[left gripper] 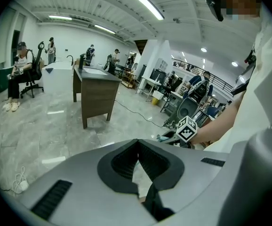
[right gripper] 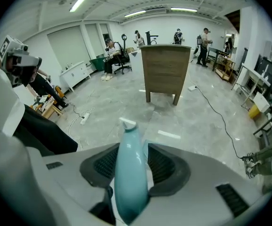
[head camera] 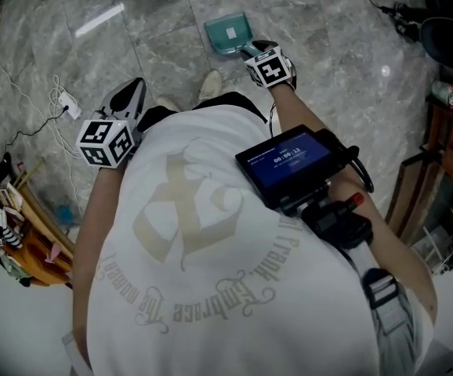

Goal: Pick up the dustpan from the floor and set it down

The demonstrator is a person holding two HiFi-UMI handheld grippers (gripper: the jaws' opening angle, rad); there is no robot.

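The teal dustpan rests on the grey marble floor ahead of my feet, pan away from me, handle towards me. My right gripper is at the handle's near end. In the right gripper view the teal handle runs up between the two jaws of my right gripper, with a thin gap showing on its right side, so the jaws stand open around it. My left gripper hangs off to the left, far from the dustpan. Its jaws meet at the tips with nothing between them.
A brown wooden desk stands further out on the floor. A white power strip with cables lies at the left, near wooden clutter. Dark furniture and a cable line the right side. People sit and stand in the background.
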